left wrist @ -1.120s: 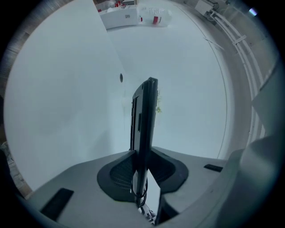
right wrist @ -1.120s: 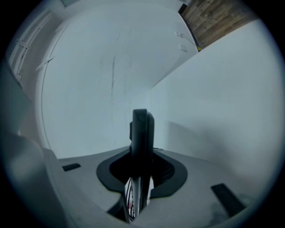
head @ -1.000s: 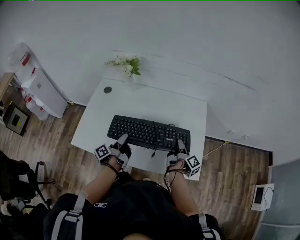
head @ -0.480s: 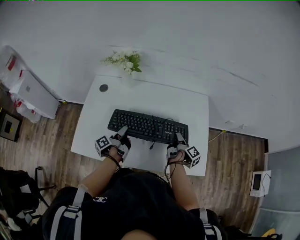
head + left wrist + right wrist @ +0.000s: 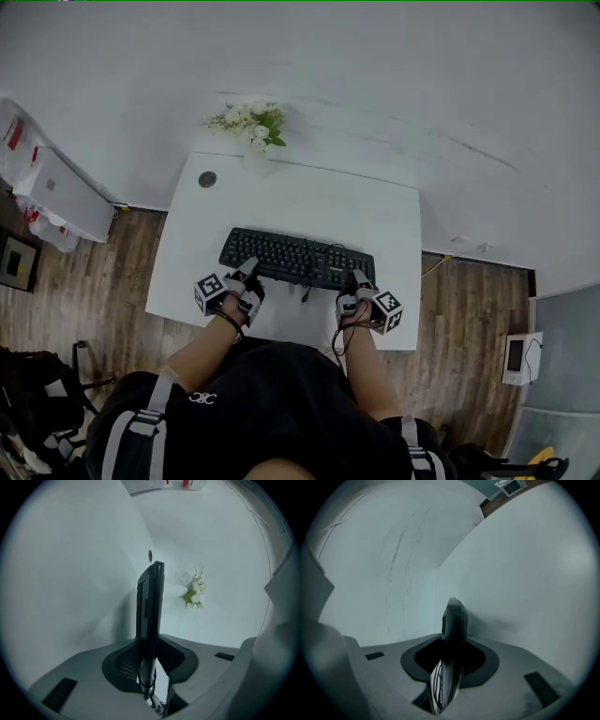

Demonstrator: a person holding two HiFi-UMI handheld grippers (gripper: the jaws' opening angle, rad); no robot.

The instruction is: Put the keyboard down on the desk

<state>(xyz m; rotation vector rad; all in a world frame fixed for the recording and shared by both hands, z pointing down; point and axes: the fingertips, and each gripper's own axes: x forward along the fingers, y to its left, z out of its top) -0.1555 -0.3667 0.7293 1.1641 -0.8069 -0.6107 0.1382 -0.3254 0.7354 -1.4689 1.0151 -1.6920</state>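
Note:
A black keyboard (image 5: pixel 298 258) lies lengthwise across the front half of the white desk (image 5: pixel 281 202). My left gripper (image 5: pixel 248 266) is shut on its near left edge, and the keyboard (image 5: pixel 150 606) stands edge-on between the left gripper's (image 5: pixel 149 648) pads. My right gripper (image 5: pixel 359 277) holds the near right edge. Its jaws are opening, with the keyboard (image 5: pixel 453 620) still between the right gripper's (image 5: pixel 451 651) pads and touching them. The keyboard's cable (image 5: pixel 307 286) trails off its front edge.
White flowers (image 5: pixel 251 122) stand at the desk's back left, beside a round dark grommet (image 5: pixel 207 178). A white wall runs behind the desk. On the wood floor are white boxes (image 5: pixel 56 192) at the left and a small device (image 5: pixel 517 354) at the right.
The head view has shifted a little. Keyboard and both grippers keep nearly the same place at the desk's front, with the keyboard lying slightly straighter.

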